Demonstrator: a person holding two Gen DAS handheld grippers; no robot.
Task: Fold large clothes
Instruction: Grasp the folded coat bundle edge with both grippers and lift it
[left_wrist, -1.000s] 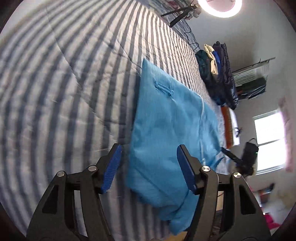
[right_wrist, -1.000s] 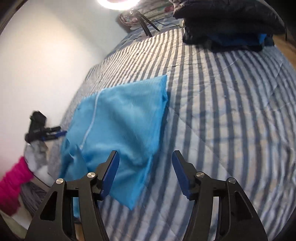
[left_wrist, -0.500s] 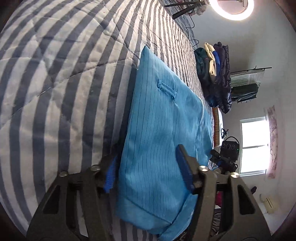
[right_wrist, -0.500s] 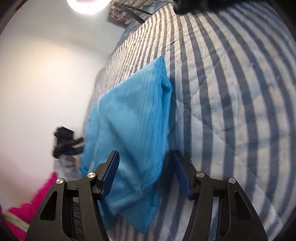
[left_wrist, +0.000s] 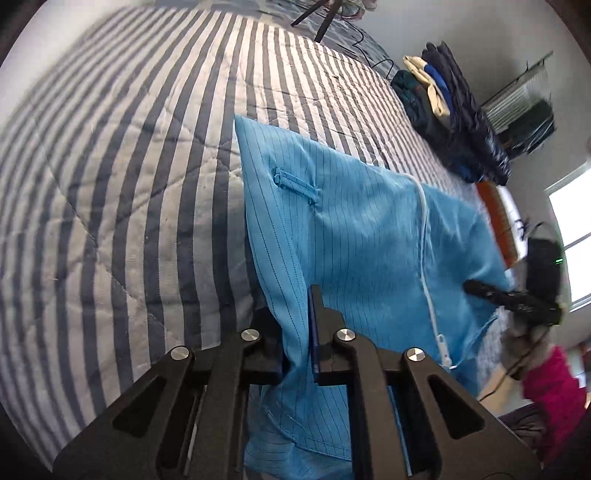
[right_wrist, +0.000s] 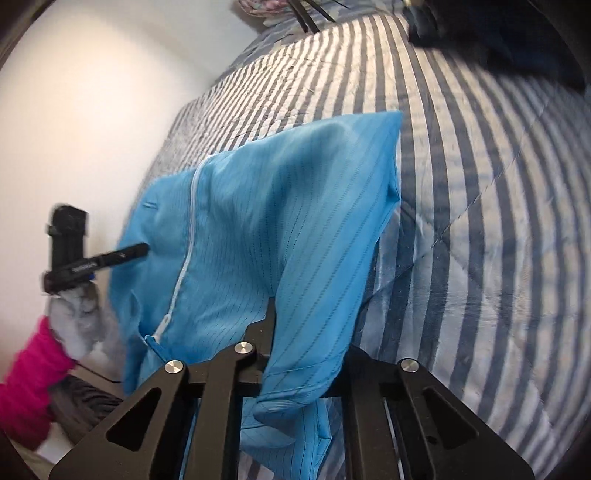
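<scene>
A bright blue pinstriped garment (left_wrist: 354, 229) with a white zipper (left_wrist: 424, 236) lies partly folded on the striped bedspread (left_wrist: 129, 166). My left gripper (left_wrist: 301, 325) is shut on its near left edge and lifts the fabric. In the right wrist view the same garment (right_wrist: 258, 229) drapes over my right gripper (right_wrist: 295, 332), which is shut on its near right edge; the fingertips are hidden by cloth. The far part of the garment still rests on the bed. The right gripper also shows in the left wrist view (left_wrist: 517, 299).
A stack of folded dark clothes (left_wrist: 450, 110) sits at the far right of the bed, also in the right wrist view (right_wrist: 498, 33). A tripod's legs (left_wrist: 317, 18) stand at the bed's far end. A window (left_wrist: 576, 236) is at right, a white wall (right_wrist: 92, 110) at left.
Both grippers went from open beside the garment's near edge to shut on it. The near edge has risen off the bed.
</scene>
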